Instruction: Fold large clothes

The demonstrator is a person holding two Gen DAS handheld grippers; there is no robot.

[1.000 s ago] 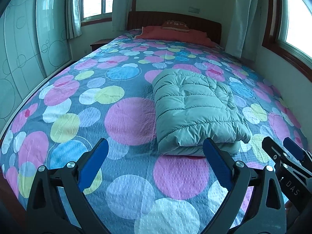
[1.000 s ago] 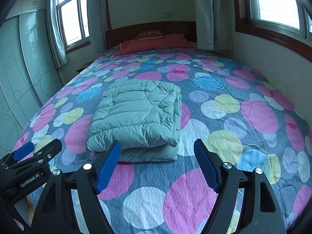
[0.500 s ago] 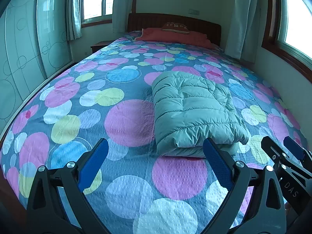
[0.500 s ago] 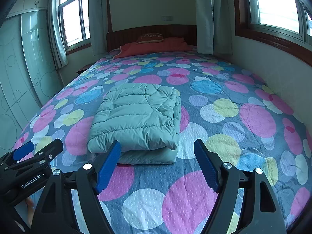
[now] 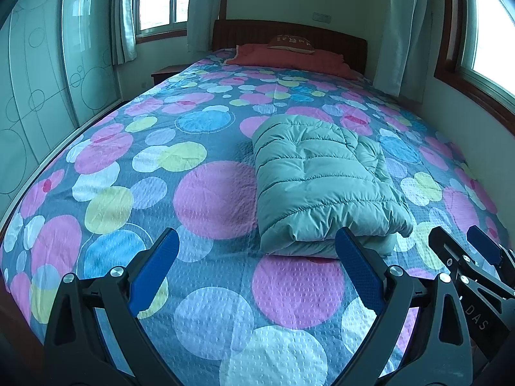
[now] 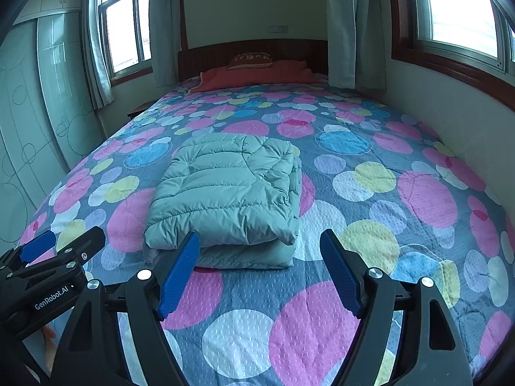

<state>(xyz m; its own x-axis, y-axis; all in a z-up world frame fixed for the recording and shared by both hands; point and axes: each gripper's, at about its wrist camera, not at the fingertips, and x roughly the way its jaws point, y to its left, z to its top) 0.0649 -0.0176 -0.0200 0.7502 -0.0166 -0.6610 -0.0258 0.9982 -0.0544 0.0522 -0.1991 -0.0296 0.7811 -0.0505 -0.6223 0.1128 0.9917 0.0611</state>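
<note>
A pale green quilted puffer jacket [image 5: 318,180] lies folded into a thick rectangle on the bed, also in the right wrist view [image 6: 228,193]. My left gripper [image 5: 256,254] hovers open over the near end of the bed, left of the jacket's near edge, with nothing between its blue pads. My right gripper [image 6: 259,254] is open too, just short of the jacket's near right corner, holding nothing. Each gripper shows at the edge of the other's view: the right one [image 5: 463,251], the left one [image 6: 64,241].
The bed [image 5: 135,193] has a grey cover with coloured circles. A red blanket and a pillow [image 5: 289,43] lie by the wooden headboard. A glass-fronted wardrobe [image 5: 38,103] stands left, a wall with a window [image 6: 450,74] right, a bedside table [image 5: 165,72] far left.
</note>
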